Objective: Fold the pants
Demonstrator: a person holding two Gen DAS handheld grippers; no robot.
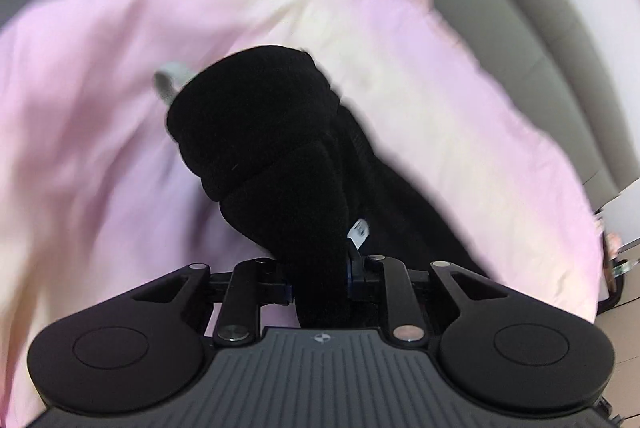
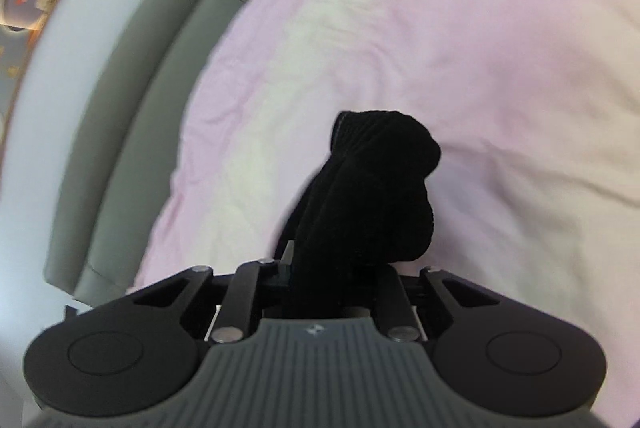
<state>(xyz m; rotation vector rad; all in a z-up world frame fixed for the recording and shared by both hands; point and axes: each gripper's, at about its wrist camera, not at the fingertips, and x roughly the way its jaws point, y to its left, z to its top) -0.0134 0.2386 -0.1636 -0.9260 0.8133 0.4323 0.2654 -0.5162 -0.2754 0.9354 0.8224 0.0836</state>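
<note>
Pink bedding (image 1: 100, 107) behind; both hand-held grippers clamped on black pants (image 1: 272, 147); white tag (image 1: 359, 230) unreadable.

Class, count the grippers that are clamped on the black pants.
2. The left gripper grips bunched black pants over the pink bedding; the right gripper grips another bunch.

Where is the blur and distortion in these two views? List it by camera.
Left wrist view: pink bedding smeared by motion blur, black pants lose detail to darkness, fisheye bends the grey headboard. Right wrist view: sharper, ribbing visible on the pants, bedding slightly washed out, edges curved.
</note>
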